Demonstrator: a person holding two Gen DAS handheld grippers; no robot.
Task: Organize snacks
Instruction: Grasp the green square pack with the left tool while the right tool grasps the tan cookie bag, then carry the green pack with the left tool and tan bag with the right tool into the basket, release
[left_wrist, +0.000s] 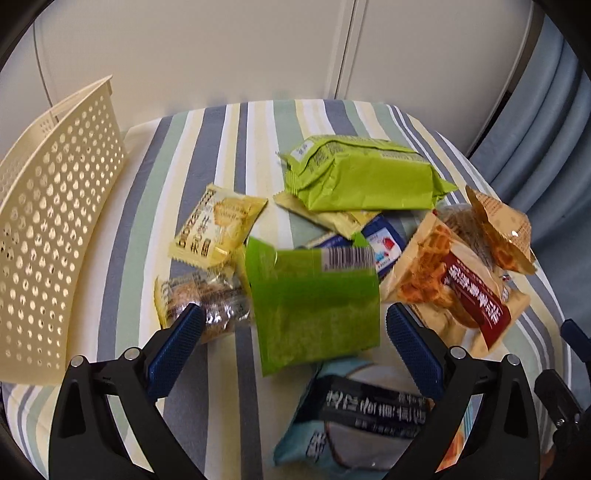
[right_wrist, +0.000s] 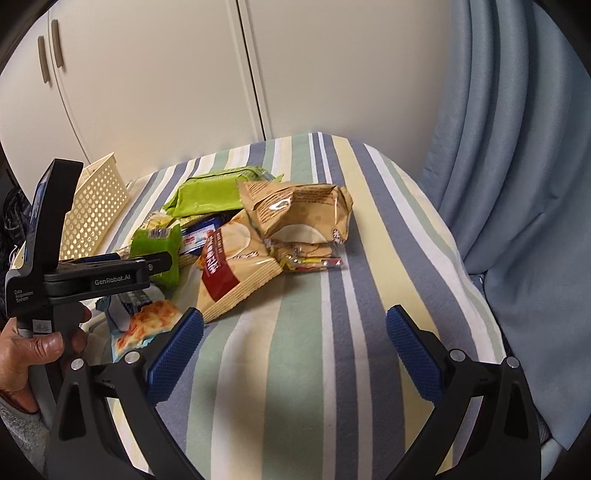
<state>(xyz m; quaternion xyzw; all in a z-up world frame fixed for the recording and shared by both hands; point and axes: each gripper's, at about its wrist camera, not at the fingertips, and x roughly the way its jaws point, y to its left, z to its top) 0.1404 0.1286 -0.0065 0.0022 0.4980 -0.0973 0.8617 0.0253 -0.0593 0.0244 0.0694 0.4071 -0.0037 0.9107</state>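
A heap of snack packets lies on a striped cloth (right_wrist: 314, 369). My left gripper (left_wrist: 295, 332) is open over the heap, and a blurred small green packet (left_wrist: 314, 302) sits in the gap between its wide-apart blue fingers (left_wrist: 184, 339); whether it touches them I cannot tell. Around it are a yellow packet (left_wrist: 218, 225), a large green pack (left_wrist: 362, 177), a waffle bag (left_wrist: 454, 280) and a light blue packet (left_wrist: 354, 417). A cream perforated basket (left_wrist: 55, 221) stands at the left. My right gripper (right_wrist: 295, 332) is open above bare cloth, nothing in it.
In the right wrist view, a hand (right_wrist: 33, 347) holds the left gripper (right_wrist: 166, 262) beside the heap, with a crumpled brown bag (right_wrist: 299, 210) behind. A blue curtain (right_wrist: 517, 147) hangs close on the right. Cream cabinet doors (right_wrist: 147, 74) stand behind.
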